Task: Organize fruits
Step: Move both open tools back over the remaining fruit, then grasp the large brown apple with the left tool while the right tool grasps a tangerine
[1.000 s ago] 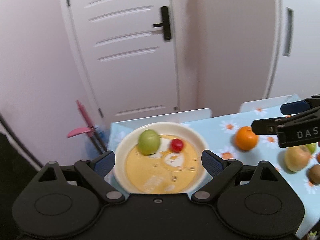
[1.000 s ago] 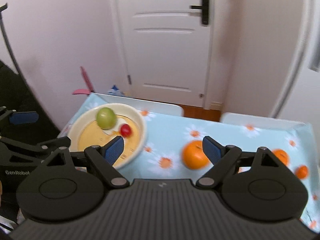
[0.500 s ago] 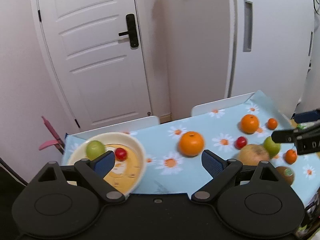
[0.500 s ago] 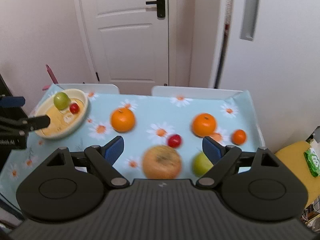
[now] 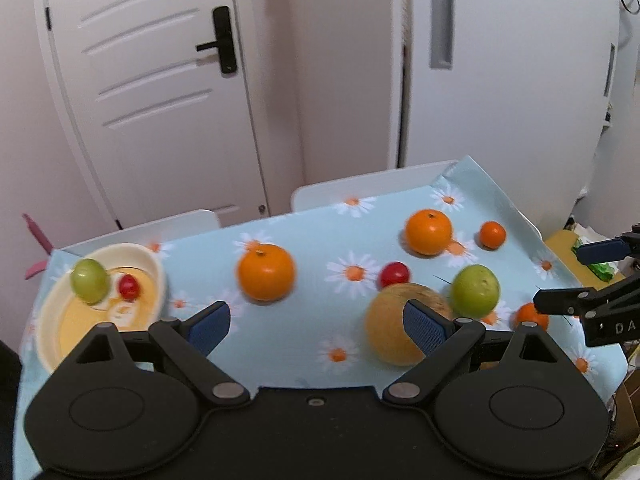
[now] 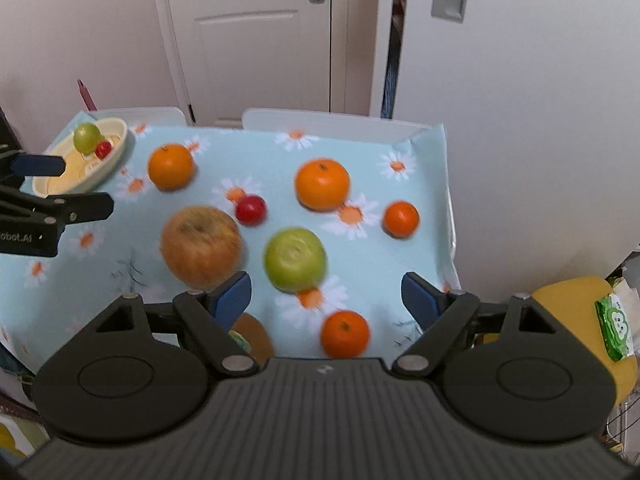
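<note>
A cream bowl (image 5: 156,276) (image 6: 116,148) at the table's left end holds a green fruit (image 5: 89,281) and a small red fruit (image 5: 129,286). Loose on the daisy tablecloth lie an orange (image 5: 265,272) (image 6: 171,166), a second orange (image 5: 428,231) (image 6: 322,184), a small red fruit (image 5: 394,274) (image 6: 251,209), a large brownish apple (image 5: 394,330) (image 6: 200,246), a green apple (image 5: 475,290) (image 6: 295,259), small tangerines (image 6: 401,219) (image 6: 345,334) and a kiwi (image 6: 250,334). My left gripper (image 5: 316,322) is open and empty above the table's near middle. My right gripper (image 6: 326,300) is open and empty above the green apple and near tangerine.
The table (image 6: 436,160) has white chair backs (image 5: 360,188) behind it and a white door (image 5: 160,80) beyond. A yellow stool with a green packet (image 6: 614,328) stands off the right end. A pink handle (image 5: 36,236) leans at the far left.
Both grippers have swung right, away from the bowl, and now look over the loose fruit in the middle and right of the table. Both stay open and empty.
</note>
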The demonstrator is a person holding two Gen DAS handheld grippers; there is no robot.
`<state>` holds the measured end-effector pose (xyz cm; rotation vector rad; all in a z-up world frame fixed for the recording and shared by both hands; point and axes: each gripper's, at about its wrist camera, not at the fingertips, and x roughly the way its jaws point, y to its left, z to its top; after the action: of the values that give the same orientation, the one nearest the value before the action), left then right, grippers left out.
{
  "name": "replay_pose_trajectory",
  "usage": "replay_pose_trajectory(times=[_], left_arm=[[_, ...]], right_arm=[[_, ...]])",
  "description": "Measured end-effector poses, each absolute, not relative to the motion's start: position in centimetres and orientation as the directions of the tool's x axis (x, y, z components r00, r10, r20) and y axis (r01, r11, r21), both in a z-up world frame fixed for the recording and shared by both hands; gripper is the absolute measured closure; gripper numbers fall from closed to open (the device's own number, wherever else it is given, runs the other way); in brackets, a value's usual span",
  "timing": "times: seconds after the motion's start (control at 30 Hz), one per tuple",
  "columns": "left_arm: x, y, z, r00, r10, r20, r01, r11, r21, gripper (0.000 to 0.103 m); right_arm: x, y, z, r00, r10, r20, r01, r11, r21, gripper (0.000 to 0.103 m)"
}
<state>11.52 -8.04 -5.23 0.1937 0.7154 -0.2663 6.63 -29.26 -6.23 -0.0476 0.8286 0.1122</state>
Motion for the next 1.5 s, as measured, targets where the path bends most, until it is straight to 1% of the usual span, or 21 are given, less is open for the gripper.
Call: replay_pose_trajectory(times=[0.17,0.27,0.43,0.53,0.63,0.73,0.77,0.8,0.97,1.03,1.23,1.5], left_arm=[[12.5,-10.7,-7.5,0.702,-0.19,-0.686,0.329,0.941,0.076,0.007],[12.9,-12.2,-8.8,0.686,-0.199,-0.7,0.342,0.937,0.07,0.007],[13.7,-14.0,-10.7,0.67,-0.204,-0.714,0.356,0.932,0.068,0.008],[14.2,-14.7,-11.6,0.668,-0.197,-0.718,0.36,0.93,0.08,0.009],[14.6,-15.1,-12.1,0.668,-0.196,-0.718,0.359,0.93,0.081,0.01],[14.8,-15.3,-12.6,0.66,-0.193,-0.726,0.366,0.926,0.087,0.017],[14.9,-15.4,-12.8,0.656,-0.194,-0.73,0.37,0.925,0.087,0.022],[15.1,-15.5,-13.0,0.655,-0.192,-0.73,0.369,0.925,0.088,0.023],[14.9,-15.3,-13.2,0.665,-0.2,-0.719,0.37,0.925,0.085,0.023],[14.7,-15.2,-13.1,0.665,-0.203,-0.719,0.374,0.924,0.086,0.023],[14.7,-15.0,-13.0,0.662,-0.207,-0.721,0.382,0.92,0.086,0.023],[14.4,-14.4,-12.9,0.657,-0.2,-0.727,0.386,0.917,0.097,0.023]], right_arm=[[6.6,-31.2,-8.3,0.66,0.094,-0.746,-0.133,0.991,0.008,0.006],[6.6,-32.0,-9.4,0.653,0.105,-0.75,-0.141,0.99,0.016,0.012],[6.6,-32.8,-11.0,0.646,0.123,-0.753,-0.165,0.986,0.019,0.013],[6.5,-32.7,-11.9,0.64,0.138,-0.756,-0.19,0.982,0.018,0.02],[6.6,-32.6,-12.5,0.635,0.145,-0.759,-0.199,0.98,0.021,0.021],[6.7,-32.7,-12.8,0.632,0.159,-0.759,-0.2,0.979,0.038,0.023],[6.8,-32.7,-12.8,0.63,0.163,-0.759,-0.201,0.979,0.043,0.025],[6.8,-32.6,-12.9,0.628,0.168,-0.76,-0.203,0.978,0.048,0.026],[7.0,-32.4,-13.1,0.625,0.179,-0.76,-0.207,0.976,0.06,0.033],[7.1,-32.2,-13.2,0.624,0.181,-0.76,-0.205,0.977,0.064,0.034],[7.2,-31.7,-13.4,0.621,0.181,-0.763,-0.205,0.977,0.065,0.042],[7.4,-31.5,-13.3,0.633,0.179,-0.753,-0.196,0.978,0.068,0.042]])
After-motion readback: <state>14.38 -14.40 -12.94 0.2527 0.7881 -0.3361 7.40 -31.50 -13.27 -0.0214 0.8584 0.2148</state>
